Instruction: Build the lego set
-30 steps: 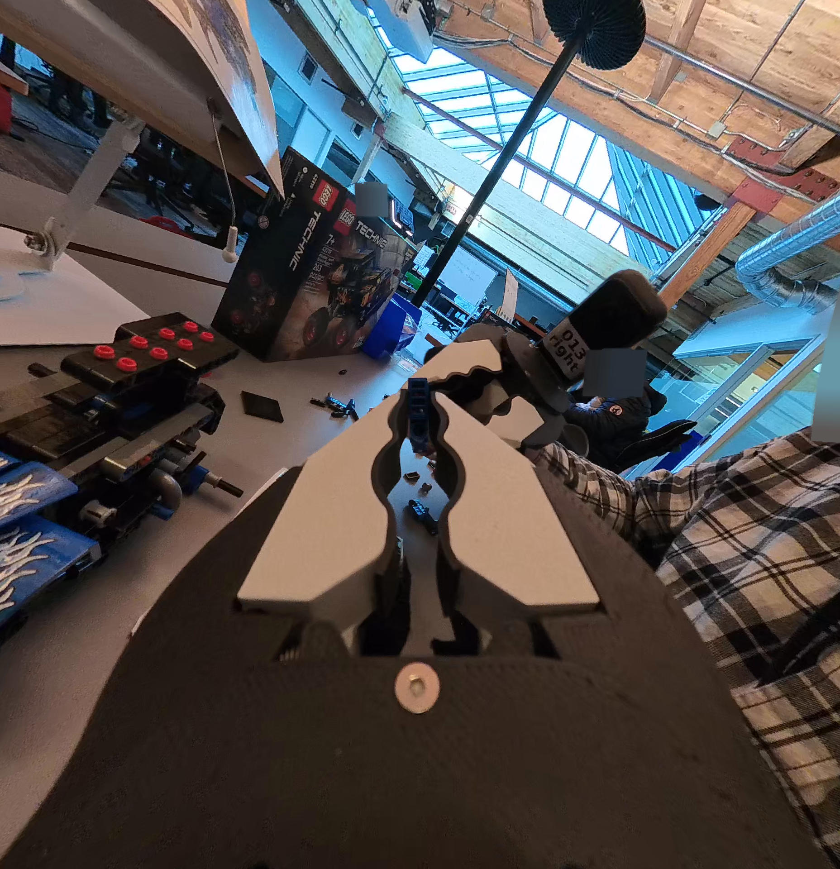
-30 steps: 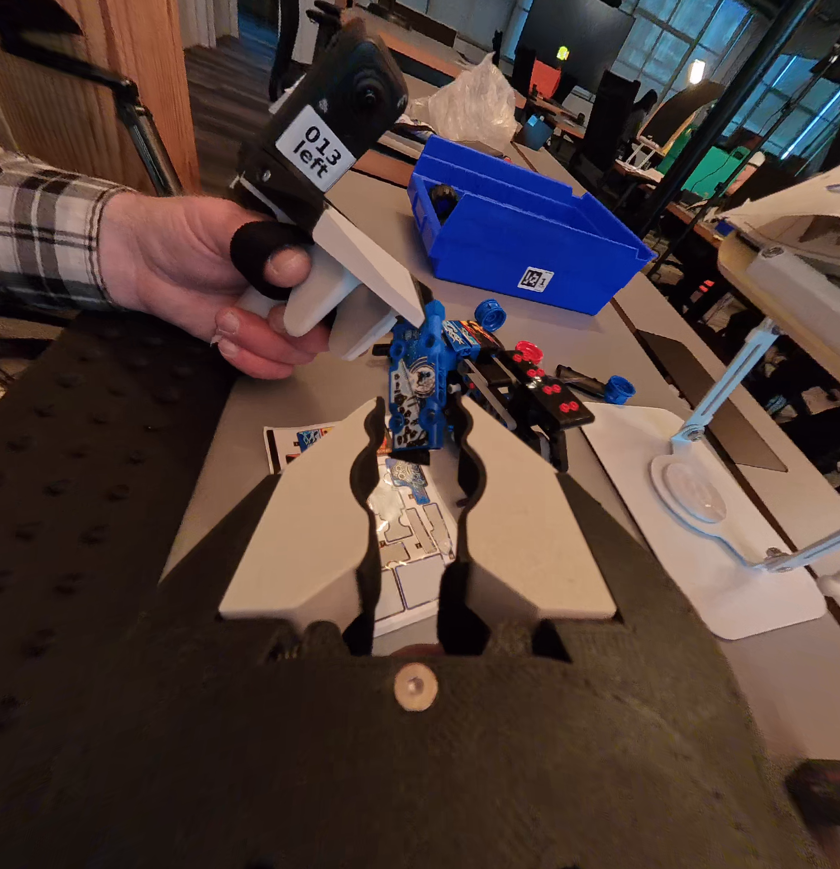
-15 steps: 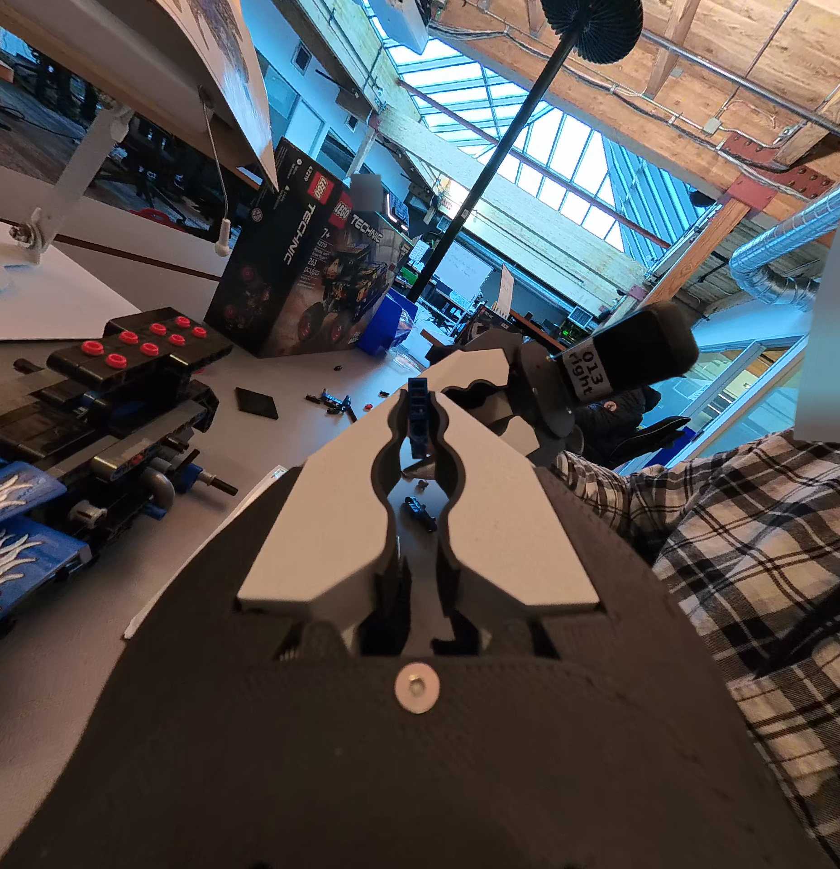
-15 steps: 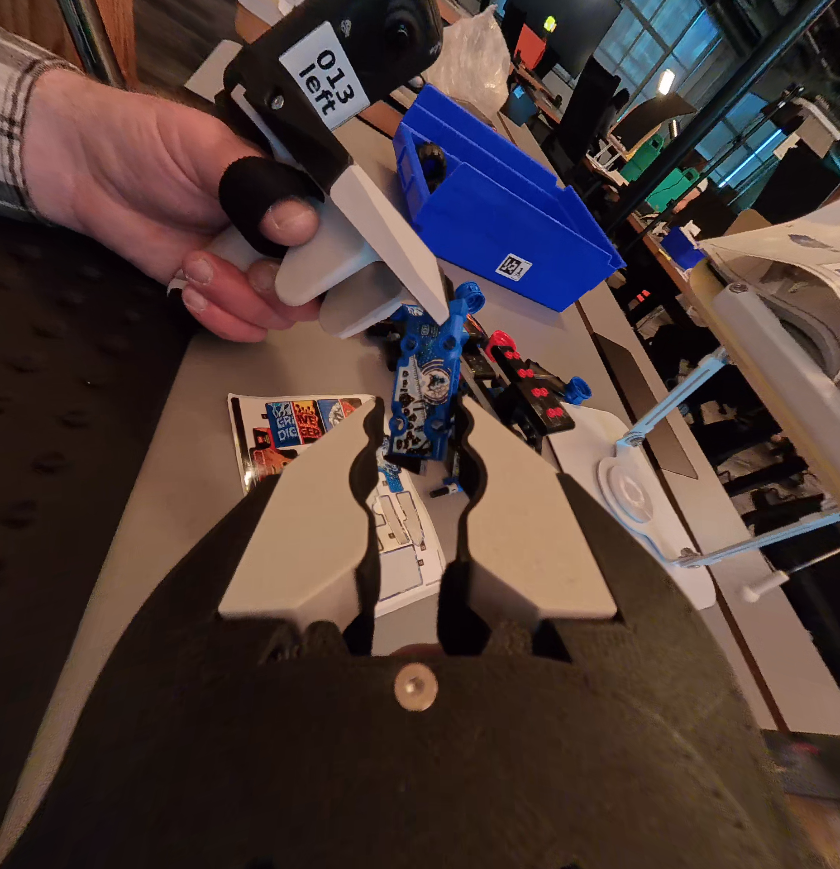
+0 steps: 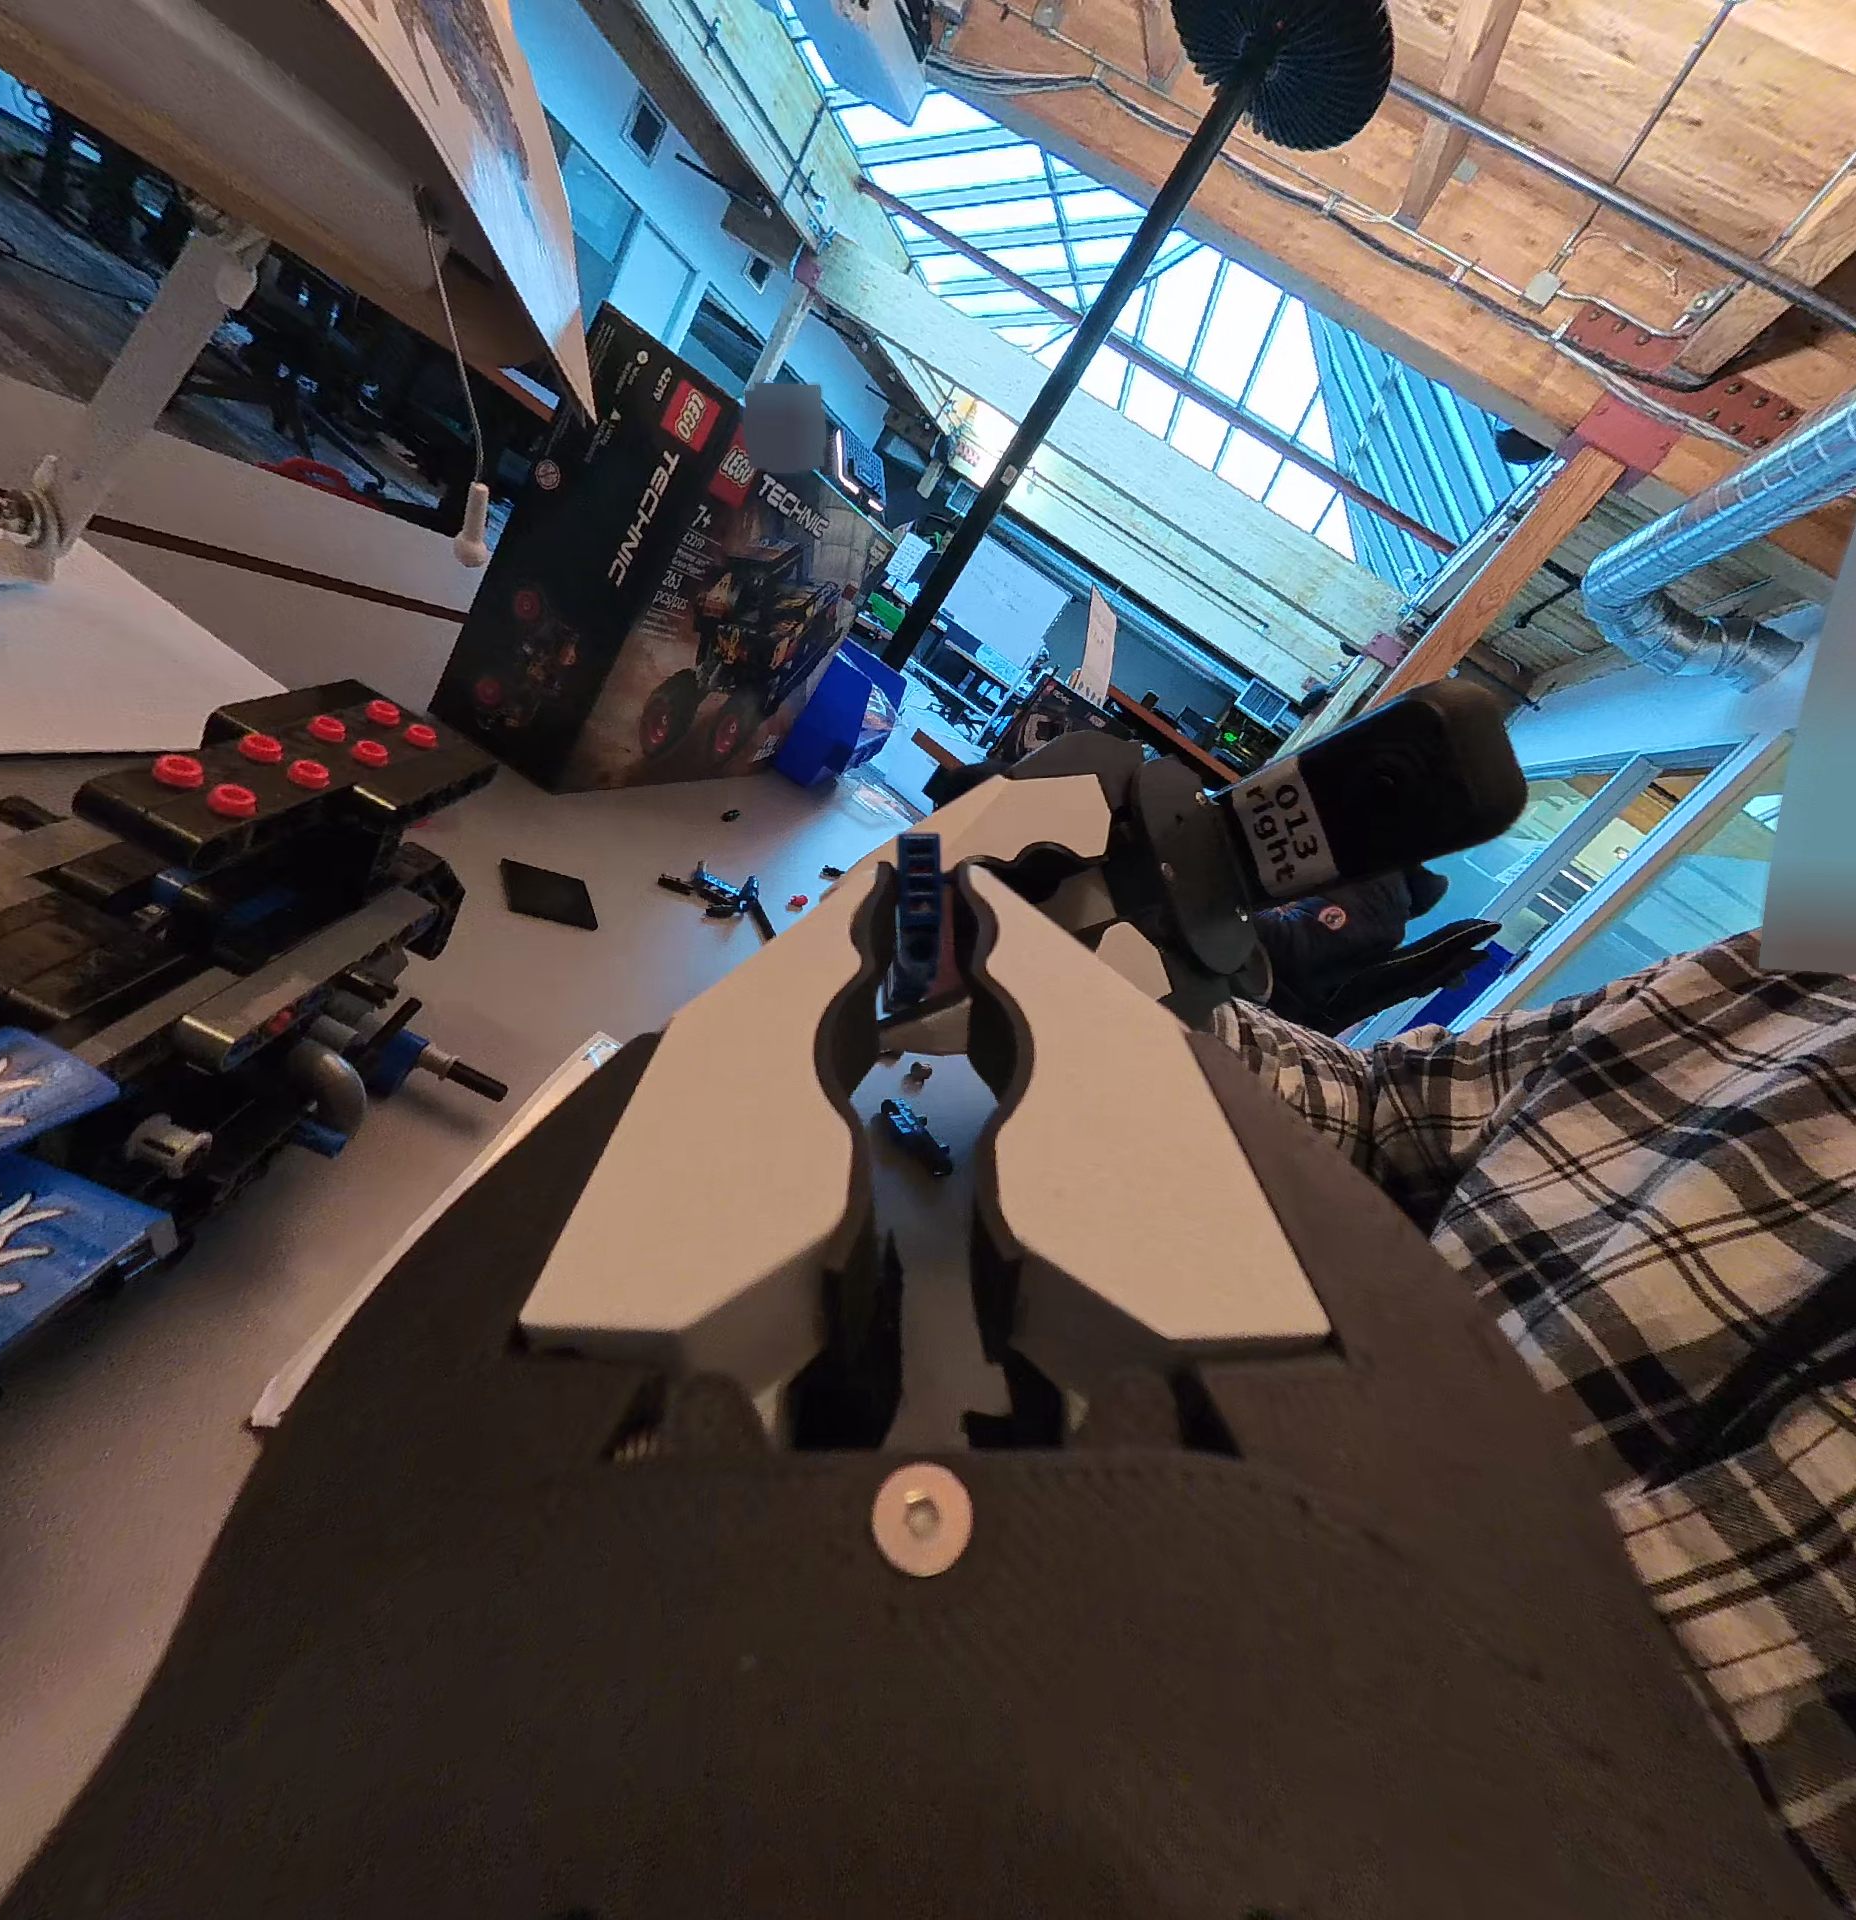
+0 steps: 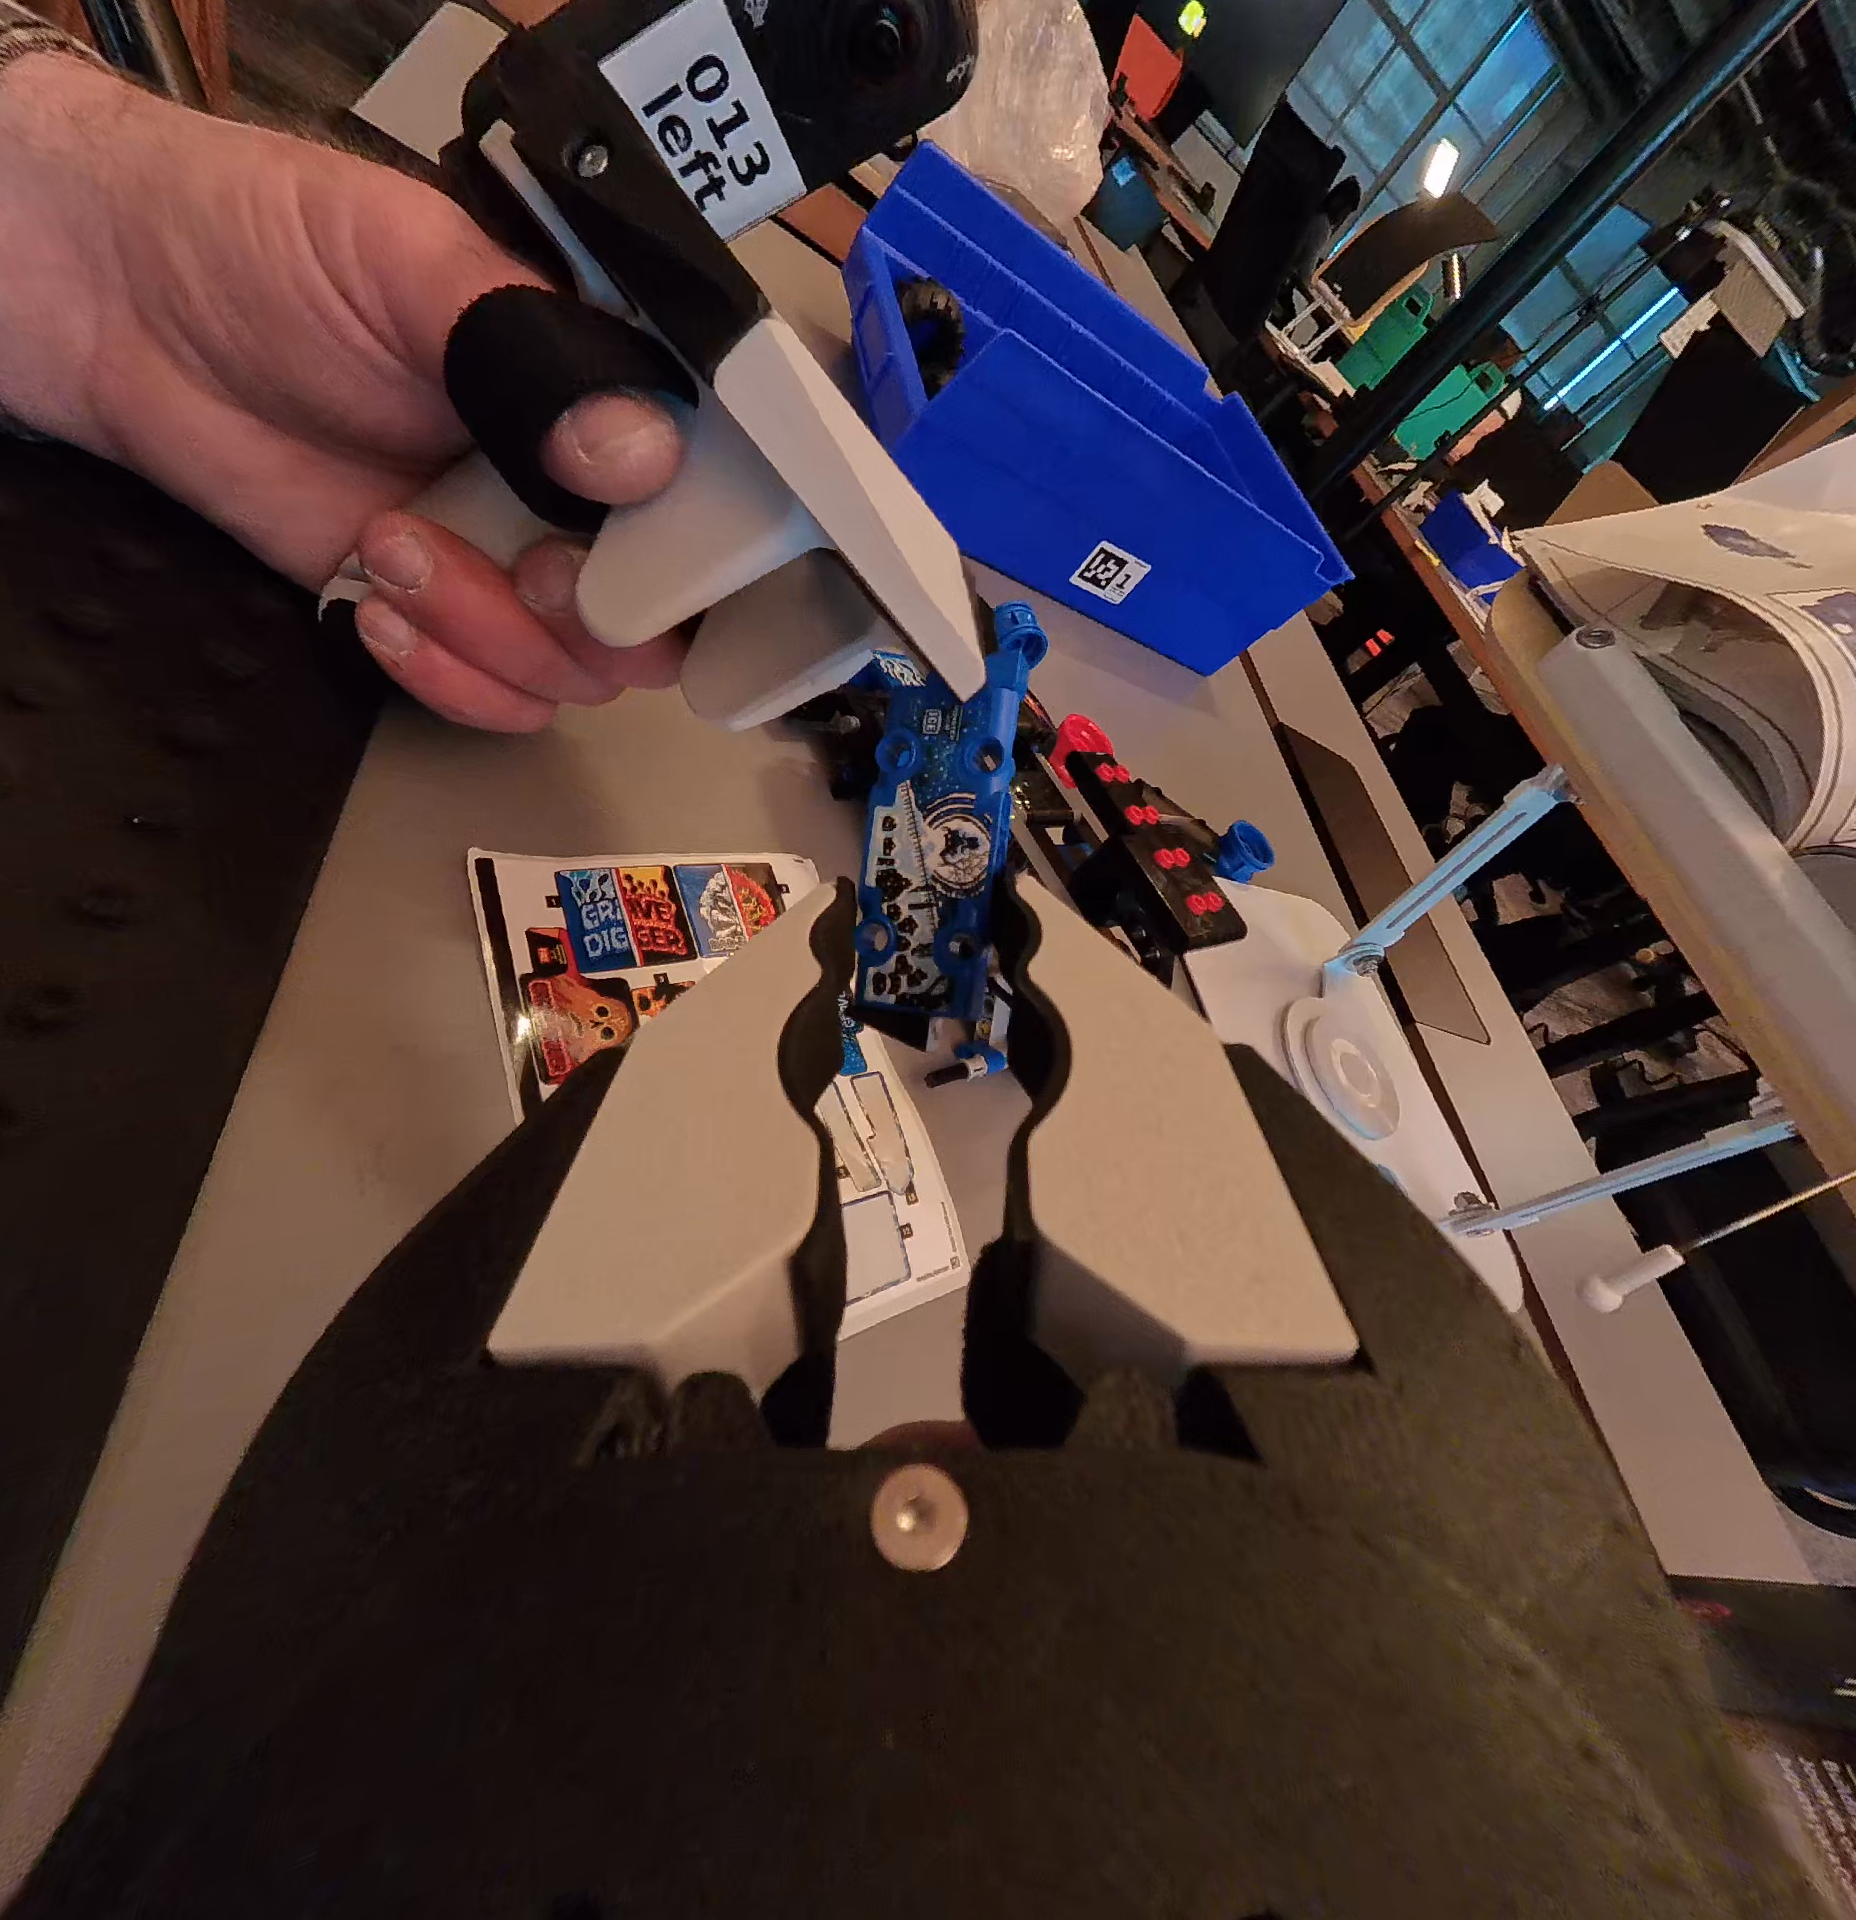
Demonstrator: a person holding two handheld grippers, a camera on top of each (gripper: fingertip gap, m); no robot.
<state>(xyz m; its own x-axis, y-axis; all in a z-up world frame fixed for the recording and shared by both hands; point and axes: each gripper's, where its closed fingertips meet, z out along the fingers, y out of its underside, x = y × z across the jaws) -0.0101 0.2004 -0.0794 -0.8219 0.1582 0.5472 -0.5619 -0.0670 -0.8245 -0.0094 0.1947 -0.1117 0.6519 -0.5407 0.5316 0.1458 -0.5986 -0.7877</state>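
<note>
Both my grippers pinch one blue panel (image 6: 934, 862); left gripper (image 5: 919, 894) at top, right gripper (image 6: 919, 935) at bottom.

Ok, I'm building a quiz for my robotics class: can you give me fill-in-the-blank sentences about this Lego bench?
The left gripper is shut on a decorated ___ panel.
The pins on the black beam are ___.
The sticker sheet lies flat on the ___.
Missing words: blue; red; table.
</note>
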